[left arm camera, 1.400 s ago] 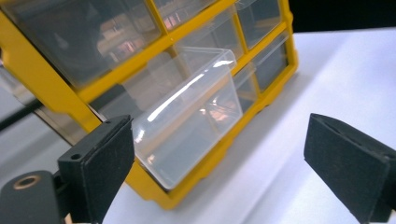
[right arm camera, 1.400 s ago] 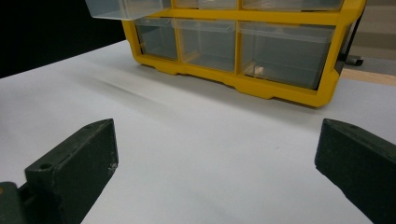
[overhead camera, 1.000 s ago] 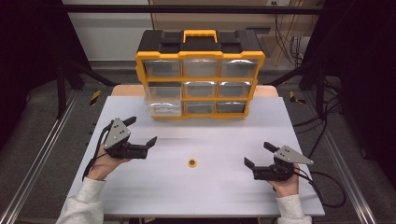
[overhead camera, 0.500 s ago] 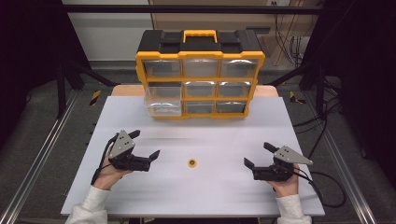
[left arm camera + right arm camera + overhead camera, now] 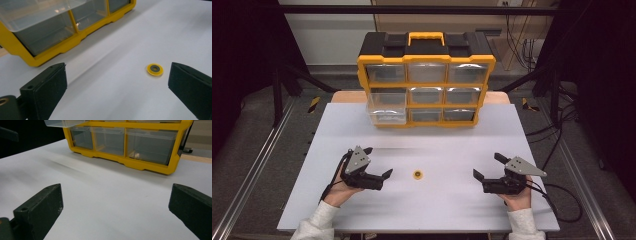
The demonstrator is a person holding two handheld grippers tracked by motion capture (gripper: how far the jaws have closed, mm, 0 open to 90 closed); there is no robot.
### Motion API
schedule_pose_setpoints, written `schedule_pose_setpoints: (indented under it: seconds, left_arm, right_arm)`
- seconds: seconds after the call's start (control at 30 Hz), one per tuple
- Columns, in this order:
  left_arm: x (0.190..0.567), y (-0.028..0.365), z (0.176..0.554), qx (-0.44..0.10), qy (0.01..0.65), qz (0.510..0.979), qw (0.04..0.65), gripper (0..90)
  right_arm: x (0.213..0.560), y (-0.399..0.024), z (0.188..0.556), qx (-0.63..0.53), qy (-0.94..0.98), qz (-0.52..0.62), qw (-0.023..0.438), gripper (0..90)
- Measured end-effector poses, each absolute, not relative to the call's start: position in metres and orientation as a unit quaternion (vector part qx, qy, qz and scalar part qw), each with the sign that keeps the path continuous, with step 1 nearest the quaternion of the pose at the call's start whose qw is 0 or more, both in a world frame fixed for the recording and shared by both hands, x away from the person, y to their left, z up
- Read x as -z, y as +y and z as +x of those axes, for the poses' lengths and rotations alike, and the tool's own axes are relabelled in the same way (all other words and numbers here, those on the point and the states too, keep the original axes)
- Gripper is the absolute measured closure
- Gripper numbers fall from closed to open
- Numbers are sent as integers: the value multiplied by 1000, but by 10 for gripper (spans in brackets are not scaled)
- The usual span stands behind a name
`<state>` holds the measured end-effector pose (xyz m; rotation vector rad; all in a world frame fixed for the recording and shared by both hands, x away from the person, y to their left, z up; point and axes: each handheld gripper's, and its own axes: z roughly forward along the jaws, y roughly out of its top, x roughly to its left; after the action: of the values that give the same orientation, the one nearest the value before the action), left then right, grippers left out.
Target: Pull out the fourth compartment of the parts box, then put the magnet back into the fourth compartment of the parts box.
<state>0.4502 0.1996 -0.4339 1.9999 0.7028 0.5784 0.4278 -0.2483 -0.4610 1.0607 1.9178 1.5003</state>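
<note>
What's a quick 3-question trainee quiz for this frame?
1. True or false: the left gripper has its jaws shut on the yellow washer.
2. Which gripper is nearer the washer? A) left B) right
3. Fill in: one clear drawer of the yellow organizer, at its lower left in the high view, is pulled ____.

Key: 1 false, both grippers are open and the washer lies free on the white table. 2 A. 3 out.
</note>
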Motion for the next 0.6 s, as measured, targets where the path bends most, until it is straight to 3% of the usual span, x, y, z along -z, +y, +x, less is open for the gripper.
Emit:
schedule_pose_setpoints:
  seconds: [0.6]
  left_arm:
    - [442, 158, 453, -193, 260, 832, 450, 19]
  right_arm:
    - [462, -250, 428, -552, 697, 390, 239, 0]
